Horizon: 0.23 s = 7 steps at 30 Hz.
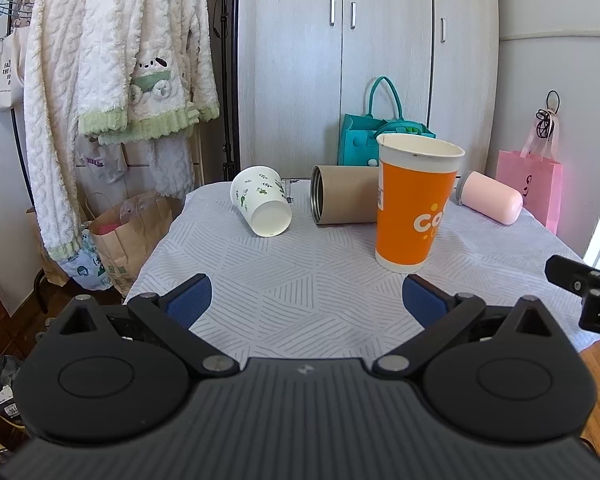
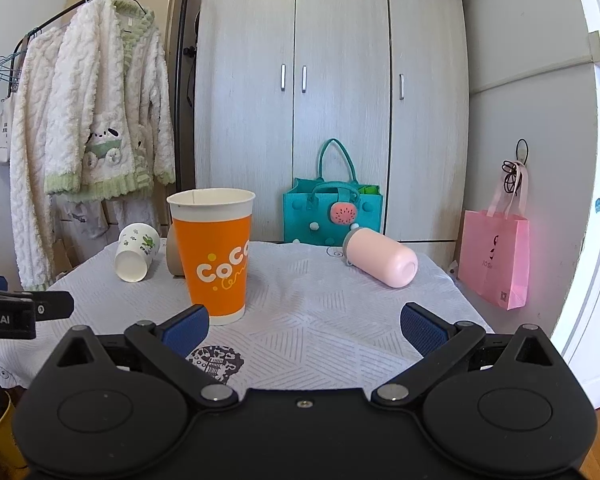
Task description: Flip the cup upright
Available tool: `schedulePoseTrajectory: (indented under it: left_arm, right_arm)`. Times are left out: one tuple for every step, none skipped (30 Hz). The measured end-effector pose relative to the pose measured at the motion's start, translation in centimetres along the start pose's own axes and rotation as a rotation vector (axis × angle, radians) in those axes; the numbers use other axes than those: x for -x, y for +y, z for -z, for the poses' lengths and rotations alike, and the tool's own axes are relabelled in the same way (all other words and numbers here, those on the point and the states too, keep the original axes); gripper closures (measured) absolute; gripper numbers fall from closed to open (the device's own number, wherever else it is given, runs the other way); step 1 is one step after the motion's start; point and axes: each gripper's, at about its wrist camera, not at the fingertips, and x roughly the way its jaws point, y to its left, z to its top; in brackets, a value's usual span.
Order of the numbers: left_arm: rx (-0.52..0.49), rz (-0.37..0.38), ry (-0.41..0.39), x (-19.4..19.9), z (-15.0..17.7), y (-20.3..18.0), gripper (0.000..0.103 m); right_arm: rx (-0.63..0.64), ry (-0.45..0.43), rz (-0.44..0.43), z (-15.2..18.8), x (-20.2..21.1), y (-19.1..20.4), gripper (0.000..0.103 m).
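An orange paper cup (image 1: 412, 208) stands upright on the patterned tablecloth (image 1: 300, 280); it also shows in the right wrist view (image 2: 216, 256). A white leaf-print cup (image 1: 262, 200) lies on its side at the back left (image 2: 136, 252). A tan cylinder cup (image 1: 344, 200) lies on its side behind the orange cup (image 2: 174, 256). A pink cup (image 1: 490, 197) lies on its side at the back right (image 2: 380, 262). My left gripper (image 1: 306, 302) is open and empty, short of the cups. My right gripper (image 2: 305, 326) is open and empty, with the orange cup by its left finger.
A teal felt bag (image 2: 332, 212) stands behind the table against the wardrobe (image 2: 332, 80). A pink bag (image 2: 494, 256) hangs at the right. A clothes rack with fluffy robes (image 1: 112, 64) and paper bags (image 1: 128, 232) stands left. The other gripper shows at the right edge (image 1: 592, 292).
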Motion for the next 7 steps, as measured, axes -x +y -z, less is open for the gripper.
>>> schedulePoseTrajectory:
  left_arm:
    - [0.002,-0.001,0.001,0.00,0.01,0.02,0.000]
    - [0.004,-0.003,-0.001,0.02,0.00,0.02,0.000]
    - [0.006,-0.004,-0.004,0.05,-0.01,0.03,0.000]
    - [0.008,-0.008,-0.007,0.10,-0.06,0.04,0.000]
    - [0.008,-0.013,-0.011,0.22,-0.08,0.03,0.000]
    - [0.008,-0.016,-0.012,0.39,-0.05,0.03,0.000]
    - [0.010,-0.017,-0.010,0.47,-0.10,0.03,0.000]
  right_arm:
    - [0.001,0.002,0.000,0.03,-0.04,-0.01,0.000]
    - [0.003,0.004,0.001,0.03,-0.08,-0.01,0.000]
    - [0.003,0.005,0.002,0.03,-0.10,-0.03,0.000]
    - [0.003,0.004,0.004,0.06,-0.07,-0.03,0.000]
    - [0.002,0.004,0.003,0.06,-0.01,-0.02,0.000]
    - [0.002,0.003,0.003,0.05,0.01,-0.03,0.000]
    - [0.002,0.005,0.006,0.02,0.03,-0.03,0.000]
